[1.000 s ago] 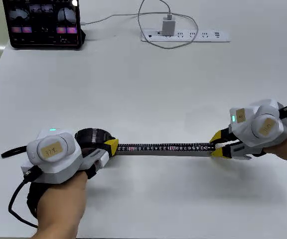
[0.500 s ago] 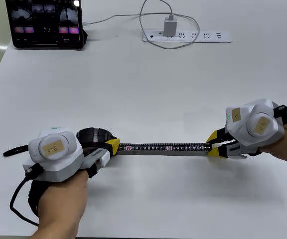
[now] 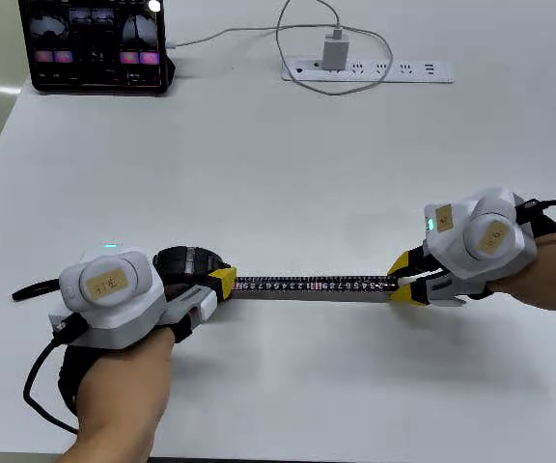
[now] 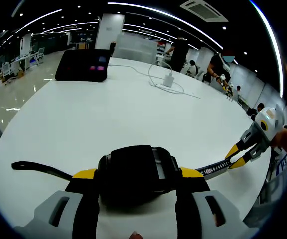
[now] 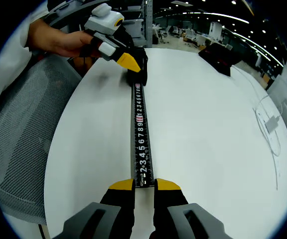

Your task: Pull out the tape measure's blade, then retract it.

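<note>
Right hand-held gripper on flat numbered blade

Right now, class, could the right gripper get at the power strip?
Probably not yet. The right gripper is shut on the blade drawn from the case. Bare table lies between it and the strip, so the way opens once it lets go.

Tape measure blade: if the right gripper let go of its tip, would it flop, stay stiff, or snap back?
The blade runs straight from the case to the right gripper, so it is probably springy-stiff, not floppy. Being thin and narrow, it may buckle if pushed sideways. Released, it likely snaps back into the case.
</note>
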Action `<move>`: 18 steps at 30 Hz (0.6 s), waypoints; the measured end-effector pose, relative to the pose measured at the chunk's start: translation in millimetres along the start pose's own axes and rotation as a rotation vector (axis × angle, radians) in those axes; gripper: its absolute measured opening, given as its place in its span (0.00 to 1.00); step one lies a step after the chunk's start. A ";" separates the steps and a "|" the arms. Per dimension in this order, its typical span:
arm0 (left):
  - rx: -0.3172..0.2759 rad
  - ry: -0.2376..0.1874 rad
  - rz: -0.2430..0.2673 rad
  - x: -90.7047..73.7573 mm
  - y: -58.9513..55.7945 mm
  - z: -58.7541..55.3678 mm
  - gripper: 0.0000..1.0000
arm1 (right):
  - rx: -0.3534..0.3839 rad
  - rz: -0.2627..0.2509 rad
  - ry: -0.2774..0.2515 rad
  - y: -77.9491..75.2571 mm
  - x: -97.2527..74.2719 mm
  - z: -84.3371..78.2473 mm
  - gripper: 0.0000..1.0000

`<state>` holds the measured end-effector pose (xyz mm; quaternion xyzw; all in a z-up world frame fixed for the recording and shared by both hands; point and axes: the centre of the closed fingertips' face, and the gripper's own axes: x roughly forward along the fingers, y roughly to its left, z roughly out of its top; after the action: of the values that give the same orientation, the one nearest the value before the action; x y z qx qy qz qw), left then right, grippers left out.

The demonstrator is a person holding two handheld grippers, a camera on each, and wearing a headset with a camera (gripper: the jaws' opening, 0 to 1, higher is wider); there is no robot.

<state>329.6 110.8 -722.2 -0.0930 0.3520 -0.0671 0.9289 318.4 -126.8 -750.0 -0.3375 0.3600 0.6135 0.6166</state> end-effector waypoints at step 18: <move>-0.015 0.004 -0.008 0.9 1.0 -0.7 0.57 | -0.002 0.018 -0.022 -1.1 9.4 13.5 0.10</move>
<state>329.9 111.4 -723.5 -0.1014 0.3540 -0.0683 0.9272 319.8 -110.3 -751.2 -0.3281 0.3555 0.6231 0.6146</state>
